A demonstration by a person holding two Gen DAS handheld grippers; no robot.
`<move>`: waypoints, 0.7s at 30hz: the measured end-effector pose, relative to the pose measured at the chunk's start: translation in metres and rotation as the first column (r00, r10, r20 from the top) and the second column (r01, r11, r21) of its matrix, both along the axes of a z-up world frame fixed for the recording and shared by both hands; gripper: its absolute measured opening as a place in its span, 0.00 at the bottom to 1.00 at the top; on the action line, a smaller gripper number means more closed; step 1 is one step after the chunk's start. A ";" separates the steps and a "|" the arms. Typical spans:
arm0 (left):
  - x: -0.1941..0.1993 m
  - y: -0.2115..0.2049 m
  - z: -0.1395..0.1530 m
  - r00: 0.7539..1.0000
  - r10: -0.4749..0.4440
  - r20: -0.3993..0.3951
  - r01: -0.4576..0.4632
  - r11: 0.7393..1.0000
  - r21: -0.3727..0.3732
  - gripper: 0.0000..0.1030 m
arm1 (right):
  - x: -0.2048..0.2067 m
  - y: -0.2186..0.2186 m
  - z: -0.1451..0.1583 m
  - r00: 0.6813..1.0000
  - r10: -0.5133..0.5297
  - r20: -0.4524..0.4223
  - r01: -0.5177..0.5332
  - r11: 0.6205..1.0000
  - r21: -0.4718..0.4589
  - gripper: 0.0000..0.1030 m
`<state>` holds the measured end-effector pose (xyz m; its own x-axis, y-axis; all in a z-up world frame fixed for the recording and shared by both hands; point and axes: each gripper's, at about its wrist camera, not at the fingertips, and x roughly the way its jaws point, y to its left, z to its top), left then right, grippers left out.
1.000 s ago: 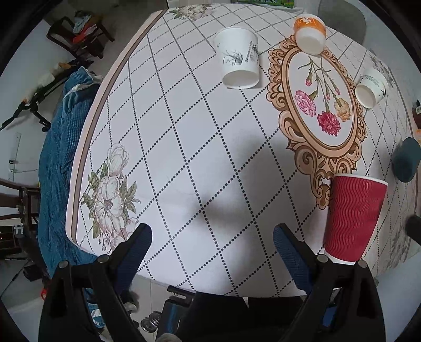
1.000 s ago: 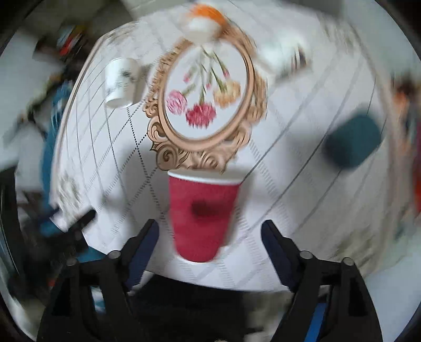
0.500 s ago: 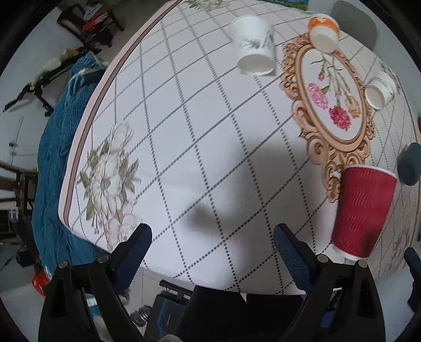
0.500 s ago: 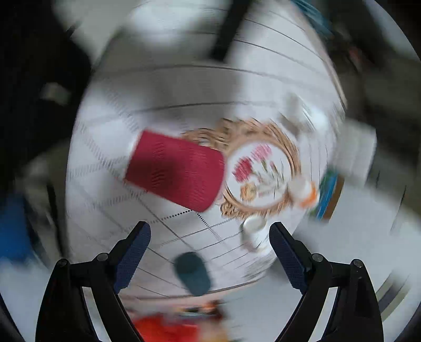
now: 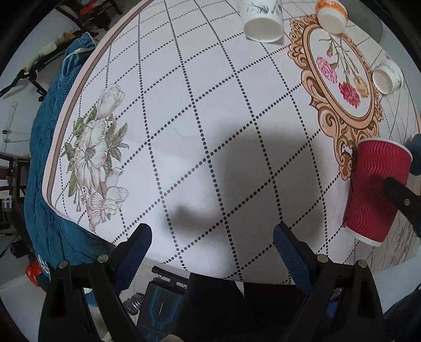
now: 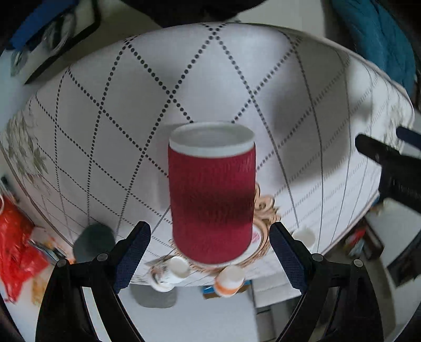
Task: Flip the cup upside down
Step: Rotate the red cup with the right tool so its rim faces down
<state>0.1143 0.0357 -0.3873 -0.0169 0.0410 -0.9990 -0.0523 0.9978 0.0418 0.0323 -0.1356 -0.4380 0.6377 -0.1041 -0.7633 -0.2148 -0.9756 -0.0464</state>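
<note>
The red ribbed paper cup [image 5: 376, 192] stands on the patterned tablecloth near the table's right front edge, its wide mouth up. In the right wrist view the cup [image 6: 211, 200] sits between the open jaws, and that view is rolled upside down. My right gripper [image 6: 209, 236] is open around the cup without touching it; its black finger [image 5: 402, 200] crosses the cup in the left wrist view. My left gripper [image 5: 211, 238] is open and empty over the table's front edge, left of the cup.
A white printed cup [image 5: 263, 18], an orange-and-white cup [image 5: 332, 15] and a small white cup [image 5: 386, 77] stand at the far side around the floral medallion [image 5: 342, 76]. A dark round object [image 6: 93, 240] lies beside the red cup. A blue-draped chair [image 5: 52, 147] is at left.
My right gripper has rolled over until its view is upside down, and has closed in around the red cup. My left gripper has drifted slightly lower and closer to the table.
</note>
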 end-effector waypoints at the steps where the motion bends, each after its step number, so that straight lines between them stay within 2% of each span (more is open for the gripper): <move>1: 0.000 0.000 -0.002 1.000 -0.003 -0.002 0.003 1.000 0.002 0.92 | 0.002 0.000 -0.004 1.000 0.016 -0.006 -0.016 1.000 -0.009 0.91; 11: 0.006 -0.003 -0.011 1.000 -0.005 -0.011 0.005 1.000 0.015 0.92 | 0.002 -0.008 -0.028 0.996 0.085 -0.040 -0.086 0.995 -0.040 0.91; 13: 0.006 -0.003 -0.011 1.000 -0.006 -0.012 0.006 1.000 0.016 0.92 | 0.004 -0.010 -0.032 0.995 0.090 -0.050 -0.092 0.995 -0.044 0.88; 16: 0.009 -0.001 -0.013 1.000 -0.008 -0.015 0.009 1.000 0.019 0.92 | 0.006 -0.010 -0.039 0.995 0.082 -0.056 -0.084 0.996 -0.037 0.78; 21: 0.013 0.001 -0.015 1.000 -0.009 -0.017 0.010 1.000 0.026 0.92 | 0.007 -0.006 -0.045 0.997 0.041 -0.068 -0.041 0.999 0.002 0.76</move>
<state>0.1273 0.0363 -0.4024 -0.0335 0.0672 -0.9972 -0.0418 0.9968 0.0686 0.0393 -0.1419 -0.4832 0.5878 -0.0781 -0.8053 -0.1772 -0.9836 -0.0339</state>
